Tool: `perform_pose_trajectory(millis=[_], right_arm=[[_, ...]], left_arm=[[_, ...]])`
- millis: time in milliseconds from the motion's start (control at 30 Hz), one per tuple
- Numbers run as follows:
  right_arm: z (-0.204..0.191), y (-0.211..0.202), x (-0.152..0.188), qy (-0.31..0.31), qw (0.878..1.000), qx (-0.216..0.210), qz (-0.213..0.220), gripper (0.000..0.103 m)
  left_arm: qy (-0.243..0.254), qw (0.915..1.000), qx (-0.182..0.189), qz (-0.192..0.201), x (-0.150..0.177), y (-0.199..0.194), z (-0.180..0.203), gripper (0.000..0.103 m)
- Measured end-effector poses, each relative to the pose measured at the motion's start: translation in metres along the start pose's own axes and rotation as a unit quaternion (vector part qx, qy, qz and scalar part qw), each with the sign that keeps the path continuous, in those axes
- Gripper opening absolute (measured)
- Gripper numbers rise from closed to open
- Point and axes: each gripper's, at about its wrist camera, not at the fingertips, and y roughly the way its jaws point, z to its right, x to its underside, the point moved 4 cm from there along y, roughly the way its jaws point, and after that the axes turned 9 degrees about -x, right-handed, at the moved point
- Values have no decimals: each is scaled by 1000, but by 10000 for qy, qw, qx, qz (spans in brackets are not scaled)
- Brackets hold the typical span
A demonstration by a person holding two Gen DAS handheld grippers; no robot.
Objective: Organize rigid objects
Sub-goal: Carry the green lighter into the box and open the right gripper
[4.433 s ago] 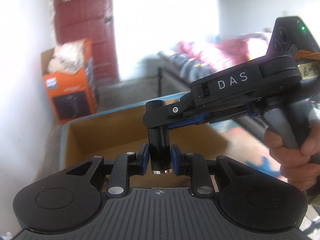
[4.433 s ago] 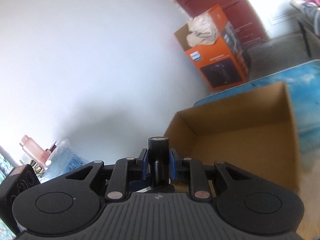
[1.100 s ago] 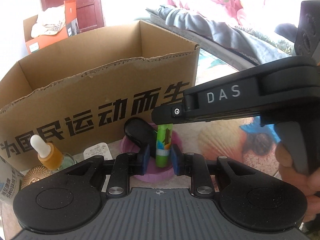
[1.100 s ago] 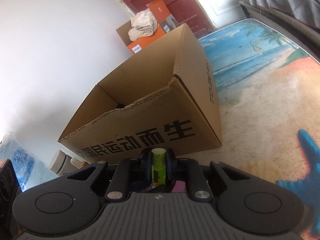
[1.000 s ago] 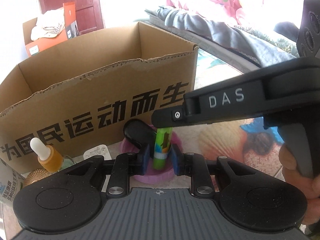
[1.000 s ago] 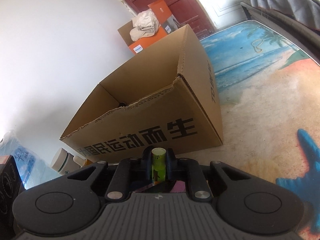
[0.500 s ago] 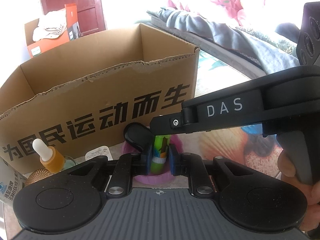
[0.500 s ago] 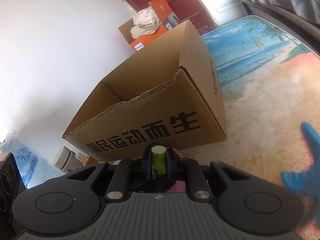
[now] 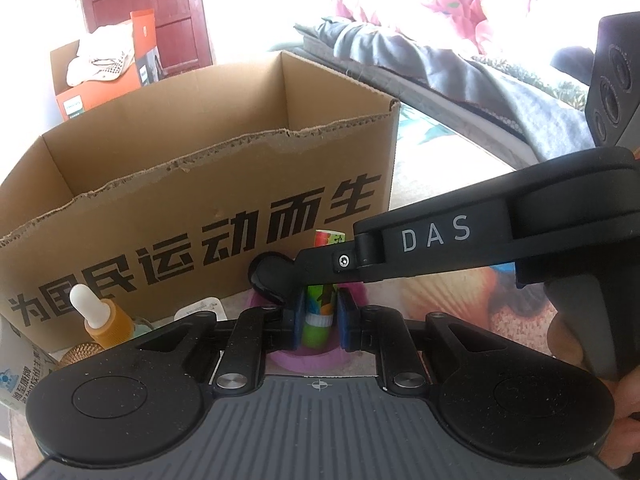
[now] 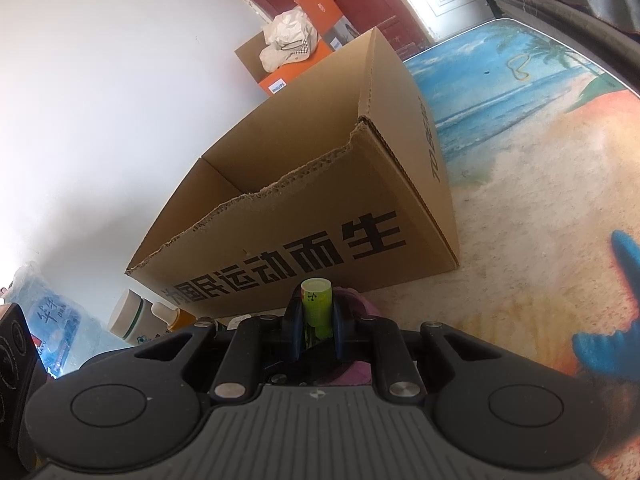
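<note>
A green tube with a white band stands upright over a purple dish, just in front of the open cardboard box. My left gripper is shut on the tube's lower part. My right gripper is shut on the same green tube near its top, and reaches in from the right in the left wrist view. The cardboard box with black lettering lies right behind the tube.
A dropper bottle with an orange collar, a gold cap and a white packet stand left of the dish. A white jar and a water bottle pack are at the left. A beach-print mat covers the table.
Long ago both grippers held a black cylinder over the box. Over the last second my left gripper closed onto the green tube, and both grippers with the tube rose slightly.
</note>
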Motion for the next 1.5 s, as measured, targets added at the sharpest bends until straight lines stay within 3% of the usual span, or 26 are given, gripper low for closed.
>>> perform_pose_trajectory(millis=[433, 767, 967, 1133, 1267, 1500], right_arm=[[-16, -14, -2, -157, 9998, -14, 116, 18], [-57, -43, -8, -591, 9975, -22, 386, 18], [-96, -49, -29, -1014, 9934, -240, 479, 18], [-130, -34, -58, -1269, 9899, -565, 293, 18], [-142, -4, -83, -1241, 9896, -725, -83, 17], [-125, 73, -121, -683, 9906, -699, -958, 17]], left_arm=[[-39, 9998, -39, 185, -2, -19, 0, 16], [-80, 9978, -32, 665, -7, -58, -6, 16], [-201, 9944, -86, 1033, -26, -86, -26, 16], [-196, 9921, -230, 1218, -47, -98, -55, 16], [-267, 9945, -122, 1007, -66, -90, -83, 16], [-602, 9982, -44, 65, -92, -30, -120, 16]])
